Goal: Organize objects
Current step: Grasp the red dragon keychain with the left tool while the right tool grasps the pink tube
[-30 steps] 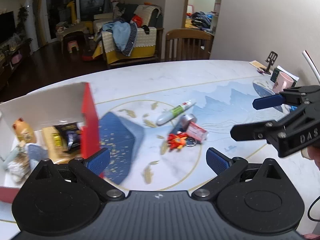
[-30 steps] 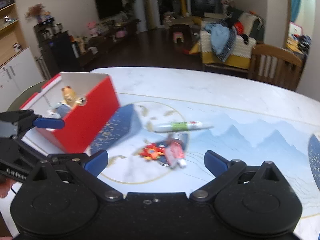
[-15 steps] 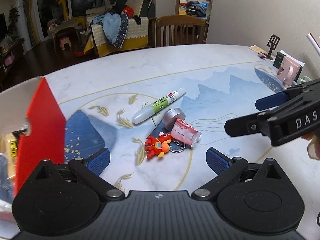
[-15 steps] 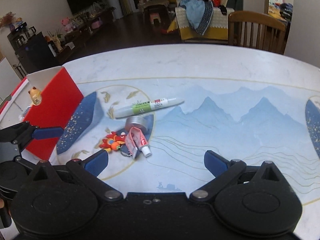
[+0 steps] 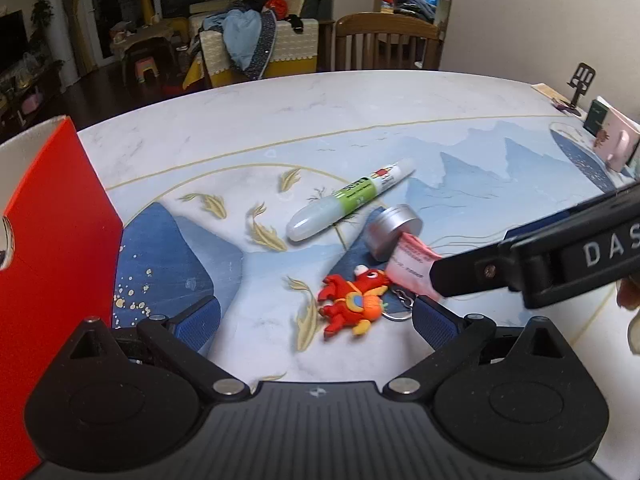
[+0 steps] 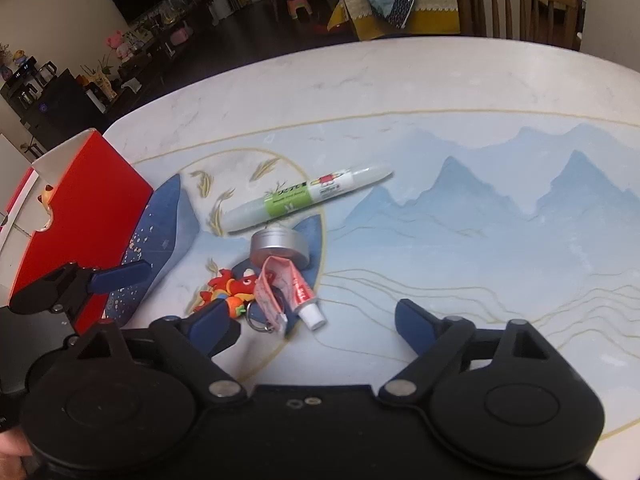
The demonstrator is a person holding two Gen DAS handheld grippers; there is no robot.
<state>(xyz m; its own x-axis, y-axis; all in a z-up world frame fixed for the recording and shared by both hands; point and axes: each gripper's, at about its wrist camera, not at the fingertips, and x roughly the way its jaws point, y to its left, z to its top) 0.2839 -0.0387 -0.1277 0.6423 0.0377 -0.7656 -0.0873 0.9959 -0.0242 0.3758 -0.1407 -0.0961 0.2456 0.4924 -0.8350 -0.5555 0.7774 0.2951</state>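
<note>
Within the last second both grippers had dropped closer to the pile beside the red box (image 6: pixel 76 216) — a pickup looked near. Left gripper (image 5: pixel 316 320) and right gripper (image 6: pixel 318 322) were spread, empty. Only the right view showed the toothpaste tube (image 6: pixel 294 286) whole — the dragon keychain (image 5: pixel 352 300) touched it.

Table top (image 5: pixel 360 120) glossy, marble-look. Tin (image 6: pixel 280 246) brushed matt metal. Glue pen (image 6: pixel 308 196) smooth translucent plastic. Dragon keychain (image 5: pixel 354 302) rubbery, matt, on metal ring. Box (image 6: pixel 84 216) red card. Chair (image 5: pixel 386 46) wood.
</note>
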